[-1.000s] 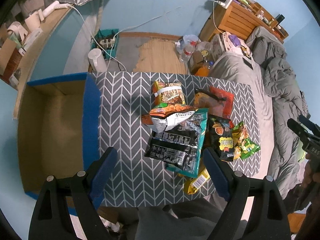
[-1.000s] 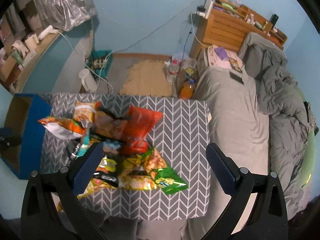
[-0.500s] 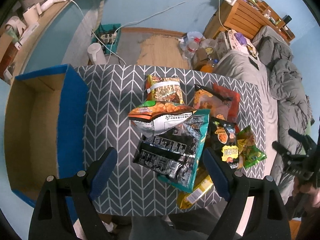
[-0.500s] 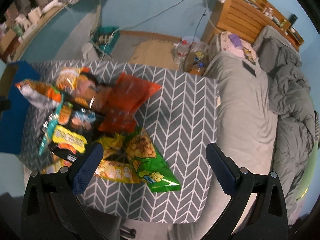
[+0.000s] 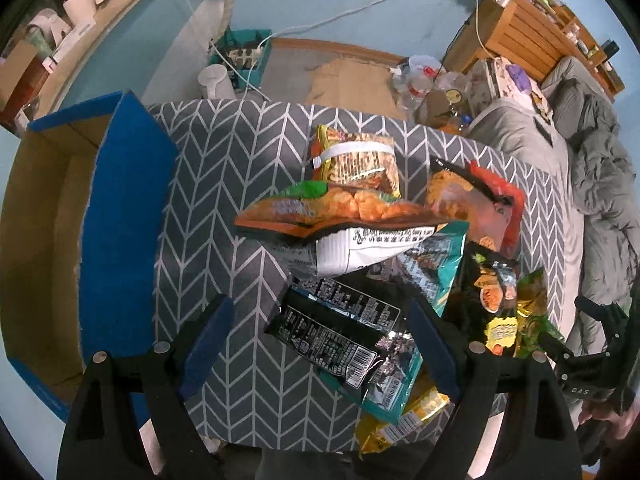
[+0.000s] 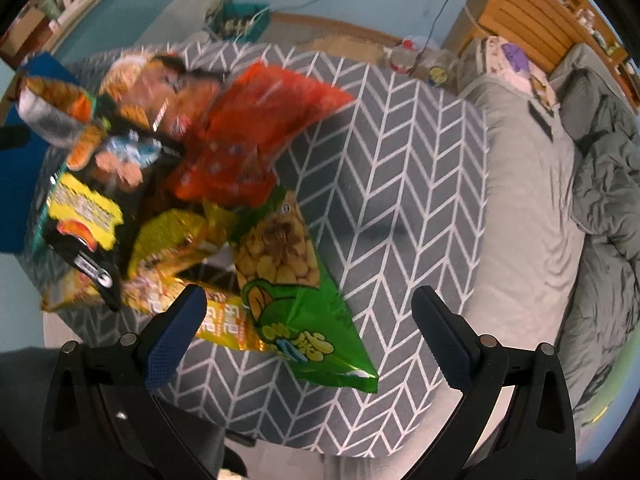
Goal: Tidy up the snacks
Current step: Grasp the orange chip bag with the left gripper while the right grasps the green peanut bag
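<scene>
The left claw (image 5: 320, 340) hangs over the near edge of the surface (image 5: 240, 152), a top covered in grey cloth with white chevrons, and looks down along its fingers with the two blue pads wide apart and nothing between them. Below its gap lies a black bag (image 5: 340, 332) with a barcode, resting on a teal bag (image 5: 432, 268). Just beyond, an orange and white bag (image 5: 344, 232) lies across the top of the heap, and a banded packet (image 5: 356, 160) sits behind it. To the left of the surface stands an open cardboard box (image 5: 44, 240) with blue outer walls, its inside bare.

The right claw (image 6: 308, 328) is tilted down toward the right side of the same heap, its pads also spread wide and holding nothing. A green bag (image 6: 296, 292) with yellow lettering lies just ahead of its left pad, touching a yellow bag (image 6: 176, 240); a red bag (image 6: 256, 132) lies farther back. That view is blurred on the left. A bed (image 6: 532, 200) with grey covers runs along the right of the surface
</scene>
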